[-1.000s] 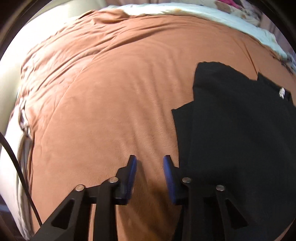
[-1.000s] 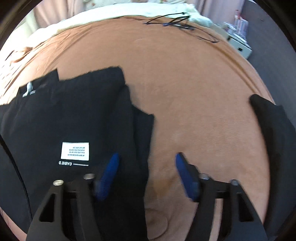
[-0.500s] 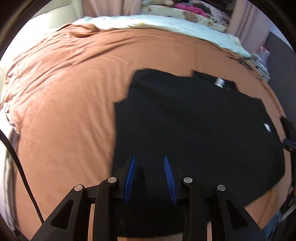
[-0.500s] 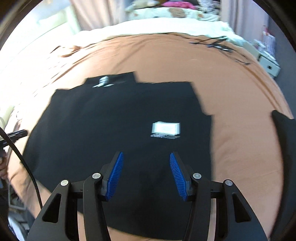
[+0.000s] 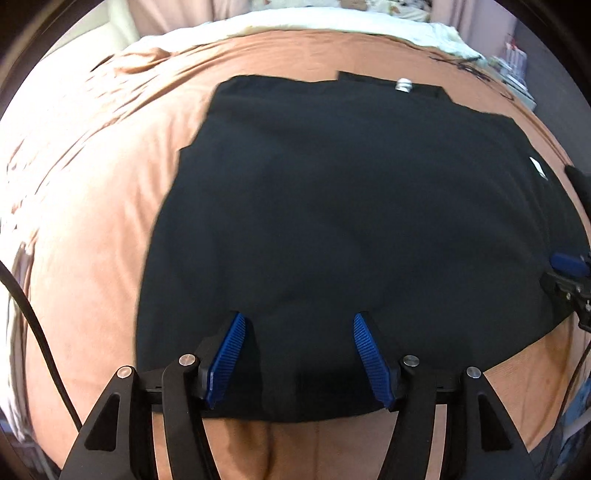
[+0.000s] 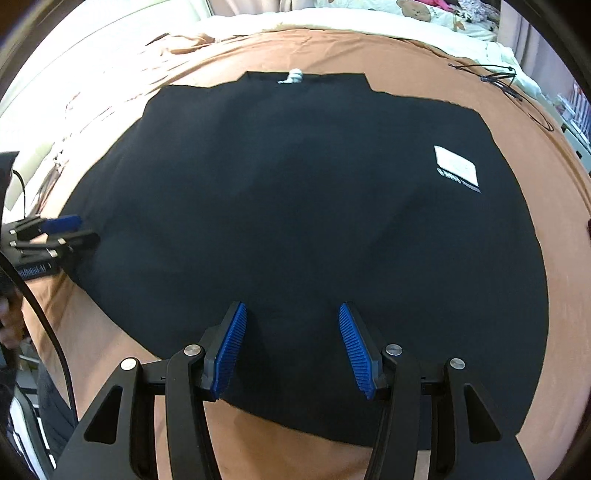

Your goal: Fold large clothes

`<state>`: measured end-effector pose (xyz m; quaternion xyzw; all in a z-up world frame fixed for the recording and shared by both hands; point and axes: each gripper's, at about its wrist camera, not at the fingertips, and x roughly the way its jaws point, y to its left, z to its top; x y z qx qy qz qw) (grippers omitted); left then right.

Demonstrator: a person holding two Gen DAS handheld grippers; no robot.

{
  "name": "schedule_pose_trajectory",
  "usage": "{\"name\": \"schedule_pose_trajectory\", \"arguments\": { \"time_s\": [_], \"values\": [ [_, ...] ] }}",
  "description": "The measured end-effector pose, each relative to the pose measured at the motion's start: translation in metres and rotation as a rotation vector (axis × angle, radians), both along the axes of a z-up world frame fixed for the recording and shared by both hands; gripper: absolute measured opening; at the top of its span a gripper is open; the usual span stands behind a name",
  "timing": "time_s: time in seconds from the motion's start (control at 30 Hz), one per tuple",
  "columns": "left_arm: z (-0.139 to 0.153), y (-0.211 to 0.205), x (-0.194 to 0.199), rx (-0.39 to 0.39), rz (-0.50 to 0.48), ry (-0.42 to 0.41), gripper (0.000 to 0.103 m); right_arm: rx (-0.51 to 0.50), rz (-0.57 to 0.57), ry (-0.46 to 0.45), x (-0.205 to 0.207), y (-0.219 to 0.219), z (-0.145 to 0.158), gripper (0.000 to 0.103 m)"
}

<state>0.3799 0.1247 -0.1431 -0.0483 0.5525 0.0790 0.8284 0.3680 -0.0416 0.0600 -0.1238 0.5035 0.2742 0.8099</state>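
A large black garment [image 5: 351,206] lies flat on a brown bedcover [image 5: 92,221], sleeves folded in, with a white printed label [image 6: 456,168] near its right side and a small white neck tag [image 6: 293,77] at the far edge. My left gripper [image 5: 297,354] is open and empty over the garment's near hem. My right gripper [image 6: 291,347] is open and empty over the near hem further right. Each gripper shows at the edge of the other's view: the right one [image 5: 569,277] and the left one [image 6: 55,236].
A cream blanket [image 6: 332,22] and patterned bedding lie at the head of the bed. Thin black cables [image 6: 498,79] lie on the far right of the bedcover. A dark folded item [image 5: 578,181] sits at the bed's right edge. Shelving stands beyond the right side.
Both grippers have drawn back from the garment's side edges to its near hem. The left gripper's jaws have opened wider. The garment now lies spread in front of both.
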Motion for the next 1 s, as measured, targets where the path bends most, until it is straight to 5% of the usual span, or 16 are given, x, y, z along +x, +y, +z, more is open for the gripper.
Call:
{"name": "schedule_pose_trajectory", "arguments": {
  "time_s": [0.23,0.47,0.87,1.0],
  "values": [
    [0.027,0.058,-0.031,-0.092,0.146,-0.074,0.063,0.077,-0.01,0.009,-0.007,-0.008,0.021,0.05],
    [0.018,0.122,-0.062,-0.302,0.318,-0.098,0.063,0.141,0.013,0.028,-0.017,0.011,0.023,0.042],
    [-0.019,0.13,-0.079,-0.618,0.363,-0.061,0.056,0.23,0.014,0.101,-0.009,0.029,0.018,0.028],
    [-0.028,0.134,-0.073,-0.669,0.378,-0.068,0.055,0.261,0.02,0.146,-0.011,0.029,0.014,0.015]
  ]
}}
